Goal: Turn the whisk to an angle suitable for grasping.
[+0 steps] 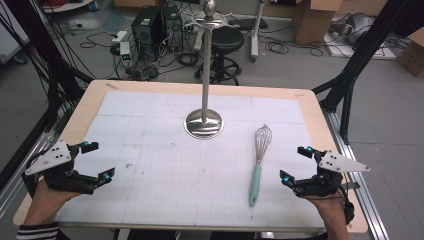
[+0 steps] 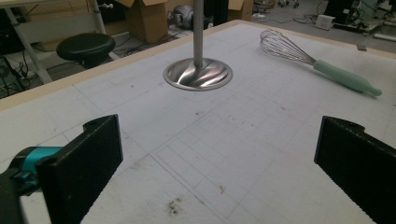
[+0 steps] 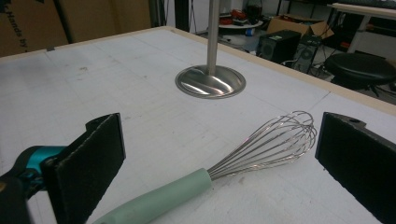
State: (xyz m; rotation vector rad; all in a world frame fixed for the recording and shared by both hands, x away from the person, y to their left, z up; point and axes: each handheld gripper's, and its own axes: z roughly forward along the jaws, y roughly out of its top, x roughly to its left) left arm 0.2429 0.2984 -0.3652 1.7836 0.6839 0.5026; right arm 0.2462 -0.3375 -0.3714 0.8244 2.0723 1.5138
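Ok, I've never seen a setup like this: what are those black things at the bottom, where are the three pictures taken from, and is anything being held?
A person holds a two-jaw tool in each hand: the left hand-held gripper and the right hand-held gripper. One picture looks down from above; the other two come from cameras riding on each gripper. On the white gridded table mat lie a wire whisk with a mint-green handle and a tall steel stand with a round base. Both grippers are open and hold nothing.

High view overlooks table [image 1: 125,100]; both low gripper views share stand [image 2: 198,73].
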